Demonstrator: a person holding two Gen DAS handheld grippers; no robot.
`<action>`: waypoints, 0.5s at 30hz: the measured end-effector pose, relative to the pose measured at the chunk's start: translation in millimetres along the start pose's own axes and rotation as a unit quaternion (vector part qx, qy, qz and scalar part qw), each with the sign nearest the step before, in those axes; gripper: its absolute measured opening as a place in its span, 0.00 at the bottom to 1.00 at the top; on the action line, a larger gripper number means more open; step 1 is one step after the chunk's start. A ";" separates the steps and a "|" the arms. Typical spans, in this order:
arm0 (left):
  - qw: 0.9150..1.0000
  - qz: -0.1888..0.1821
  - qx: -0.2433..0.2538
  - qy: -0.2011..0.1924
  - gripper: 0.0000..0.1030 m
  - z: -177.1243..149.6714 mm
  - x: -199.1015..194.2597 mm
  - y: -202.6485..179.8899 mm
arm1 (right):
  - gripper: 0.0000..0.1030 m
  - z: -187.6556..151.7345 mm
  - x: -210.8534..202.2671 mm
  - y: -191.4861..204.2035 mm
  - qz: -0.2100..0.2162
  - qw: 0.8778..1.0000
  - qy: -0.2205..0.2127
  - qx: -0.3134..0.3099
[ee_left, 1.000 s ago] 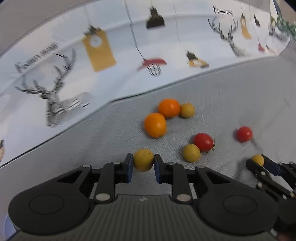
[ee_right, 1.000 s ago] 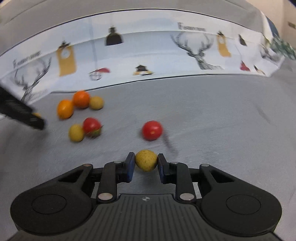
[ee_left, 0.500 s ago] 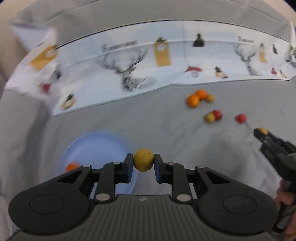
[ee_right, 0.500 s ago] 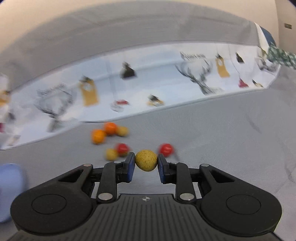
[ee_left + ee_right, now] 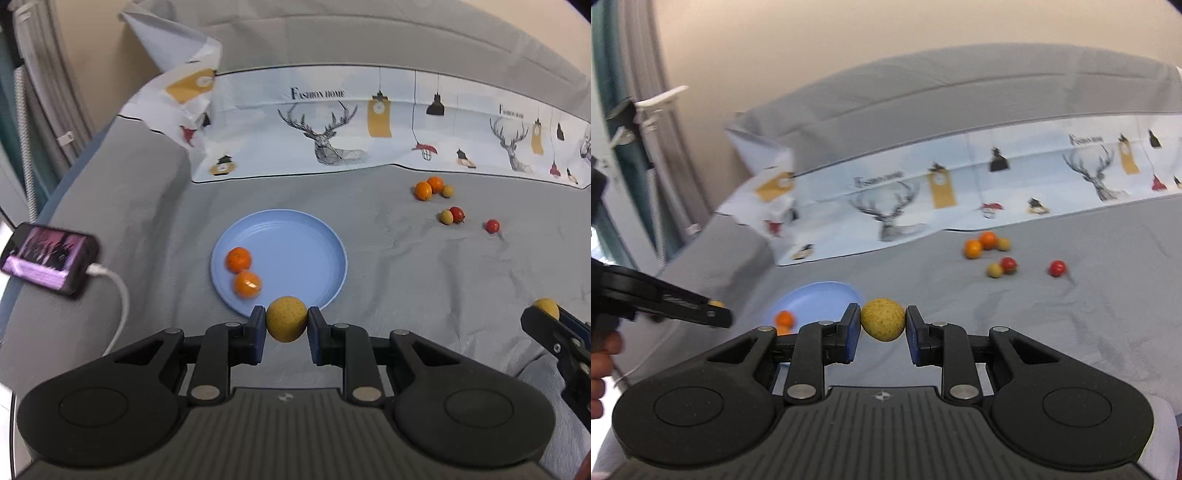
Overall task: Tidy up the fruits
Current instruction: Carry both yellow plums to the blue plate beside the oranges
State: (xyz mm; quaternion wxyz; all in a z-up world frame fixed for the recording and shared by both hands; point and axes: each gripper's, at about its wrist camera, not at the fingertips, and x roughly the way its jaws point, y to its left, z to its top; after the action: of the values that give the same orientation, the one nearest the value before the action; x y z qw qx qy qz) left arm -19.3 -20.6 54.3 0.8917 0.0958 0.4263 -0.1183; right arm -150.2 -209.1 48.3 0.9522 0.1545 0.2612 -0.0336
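The work surface is a grey cloth-covered bed (image 5: 424, 280) backed by a printed deer-pattern sheet (image 5: 332, 125), with a phone (image 5: 50, 258) on a charging cable lying far to the left of my left jaws. I hold the left gripper (image 5: 286, 325) clamped on a yellow fruit (image 5: 286, 323), pads pressing both flanks so that the round body cannot roll out. Just beyond these jaws lies the blue plate (image 5: 295, 243), already carrying two oranges (image 5: 243, 271) at its left side; I judge the plate to be the collection point, which explains why the fruit is carried toward it. The left gripper points steeply down at the plate's near rim. The right gripper (image 5: 882, 328) is likewise clamped on a second yellow fruit (image 5: 882, 325), pitched more shallowly, with the plate ahead and left of its jaws and partly hidden by them. Loose fruits (image 5: 447, 206), orange, yellow and red, remain well beyond and right of the left jaws. In the right wrist view a hand (image 5: 602, 365) shows at the left edge, bearing the left gripper
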 end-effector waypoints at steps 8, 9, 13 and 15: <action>1.000 -0.004 0.004 -0.024 0.26 -19.4 -29.6 8.9 | 0.27 -22.2 -32.0 40.5 0.011 0.999 0.013 -0.044; 1.000 -0.004 0.002 -0.027 0.26 -20.4 -32.8 10.1 | 0.27 -23.1 -34.9 43.9 0.012 0.999 0.011 -0.050; 0.999 -0.006 -0.012 -0.039 0.26 -24.6 -45.2 17.6 | 0.27 -21.9 -41.4 52.9 0.018 0.998 -0.003 -0.064; 0.999 -0.004 -0.020 -0.043 0.26 -26.2 -48.7 20.8 | 0.27 -21.6 -42.6 56.9 0.021 0.997 -0.005 -0.070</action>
State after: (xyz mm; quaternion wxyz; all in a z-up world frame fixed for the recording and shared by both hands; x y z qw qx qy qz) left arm -62.2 12.6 77.6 0.9103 0.0712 0.3906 -0.1174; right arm -189.2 -149.0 68.0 0.9626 0.0924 0.2546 0.0043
